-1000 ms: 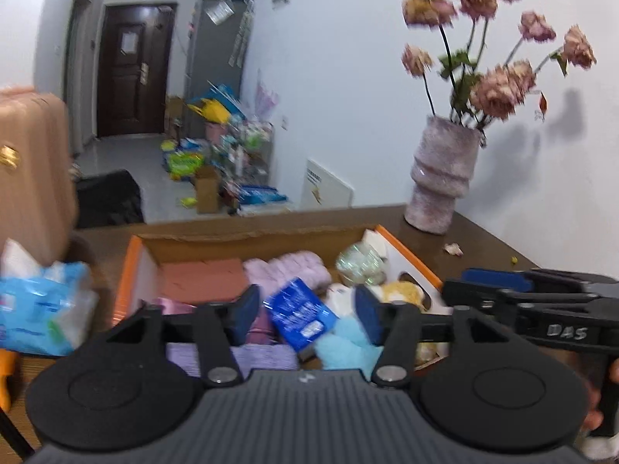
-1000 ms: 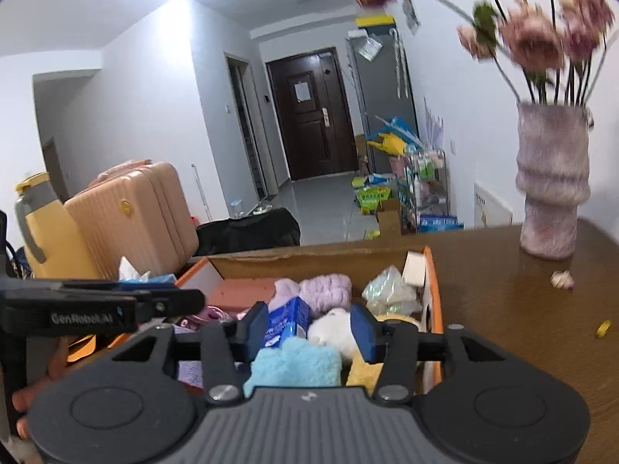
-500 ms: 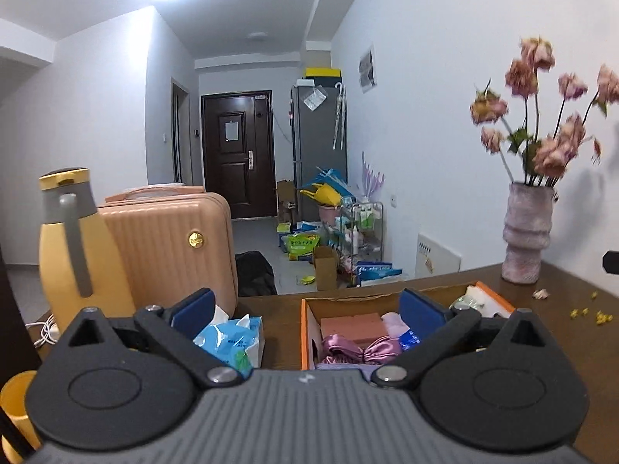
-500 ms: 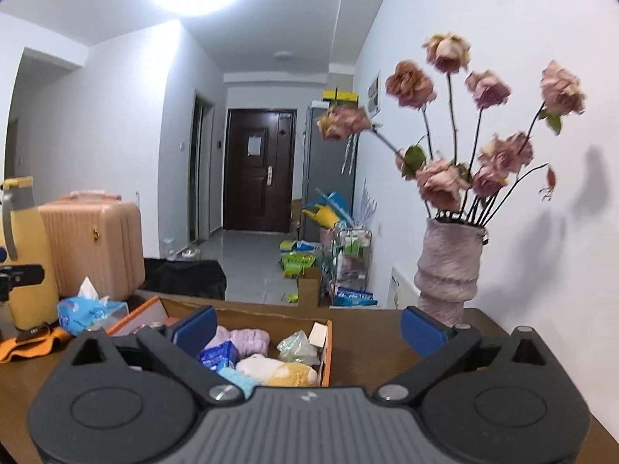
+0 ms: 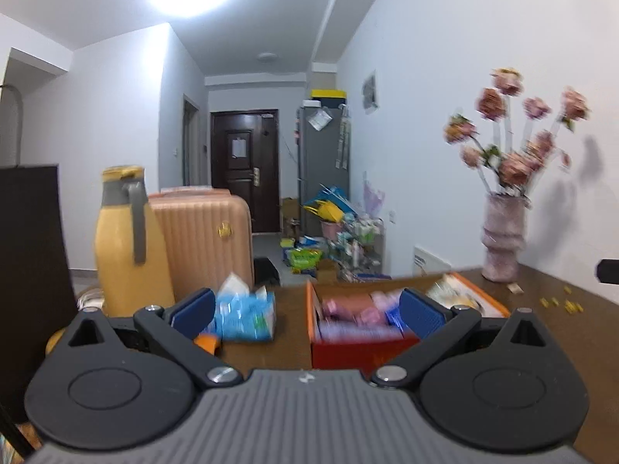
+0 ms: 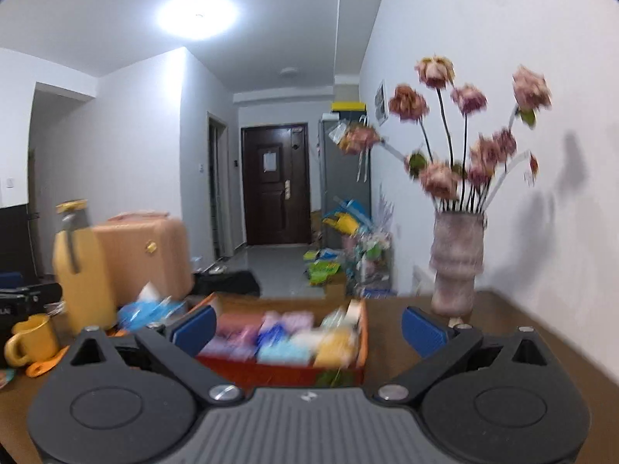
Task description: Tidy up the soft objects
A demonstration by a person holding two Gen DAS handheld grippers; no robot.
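Soft objects: your pink, blue, white and yellow soft objects (image 6: 286,338) lie packed in the orange box (image 6: 361,342), which stands on the brown table (image 6: 503,332); blur hides their exact shapes.
Yellow mug: at your far left in the right wrist view, a yellow mug (image 6: 33,338) stands on the table.
Yellow flask: a tall yellow flask (image 5: 129,236) with a grey handle stands left of the box, in front of the peach suitcase (image 5: 209,232).
Tissue pack: a blue tissue pack (image 5: 245,311) lies just beside the box's left wall.
Left gripper: your left gripper (image 5: 307,311) has its jaws spread wide; they have just been opening, with nothing between the blue pads.
Right gripper: your right gripper (image 6: 309,324) likewise stands fully apart, jaws just opened and empty, well short of the box.
Vase: a pale ribbed vase (image 6: 456,263) of dried pink flowers stands right of the box, near the wall.
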